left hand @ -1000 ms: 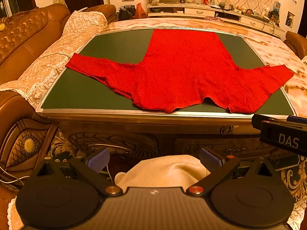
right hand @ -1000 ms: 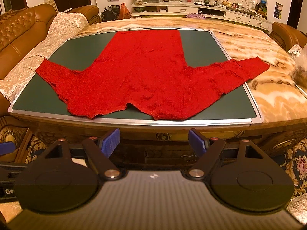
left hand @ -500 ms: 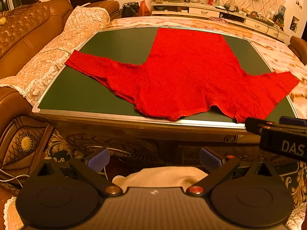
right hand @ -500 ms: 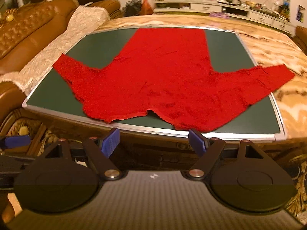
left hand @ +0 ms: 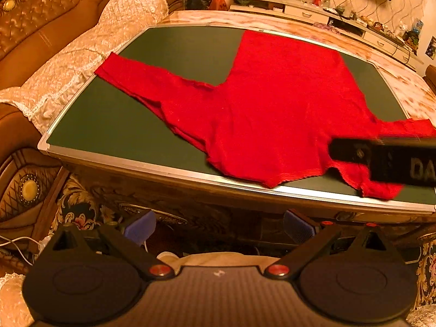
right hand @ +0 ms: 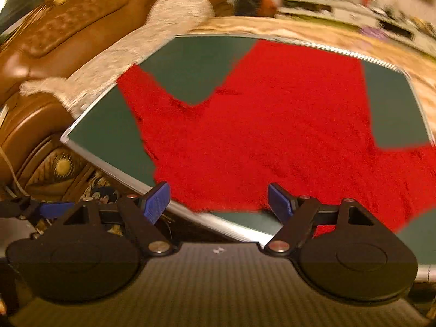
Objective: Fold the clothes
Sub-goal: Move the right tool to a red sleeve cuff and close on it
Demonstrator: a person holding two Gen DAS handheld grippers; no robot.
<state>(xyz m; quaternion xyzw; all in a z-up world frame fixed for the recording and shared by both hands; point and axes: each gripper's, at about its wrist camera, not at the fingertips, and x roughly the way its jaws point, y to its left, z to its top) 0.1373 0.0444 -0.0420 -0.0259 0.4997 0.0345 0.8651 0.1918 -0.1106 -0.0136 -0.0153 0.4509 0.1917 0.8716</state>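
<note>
A red knitted long-sleeved top (left hand: 275,114) lies spread flat on the dark green mat with a silver edge (left hand: 114,128) that covers a marble-patterned table (left hand: 207,17); its neckline is at the near rim, its hem runs away toward 12 o'clock, and both sleeves are stretched out, one toward 10 o'clock and the other toward 3 o'clock. Laid open like this, the garment shows every edge and both sleeves, which suits folding; no fold shows in it. The left gripper (left hand: 218,229) hangs below the near table edge at 6 o'clock, its blue-padded jaws spread wide and empty, seemingly held clear of the cloth. The right gripper (right hand: 219,200) sits just over the near rim by the neckline, jaws likewise wide with nothing between them, probably placed to reach the near cloth; its view is blurred. In the left view the right gripper's black body crosses at 3 o'clock, bearing pale letters that read "DA" before the frame cuts them off. A brown leather sofa (left hand: 41,19) with a cream lace cover (left hand: 90,54) stands at 9 o'clock.
</note>
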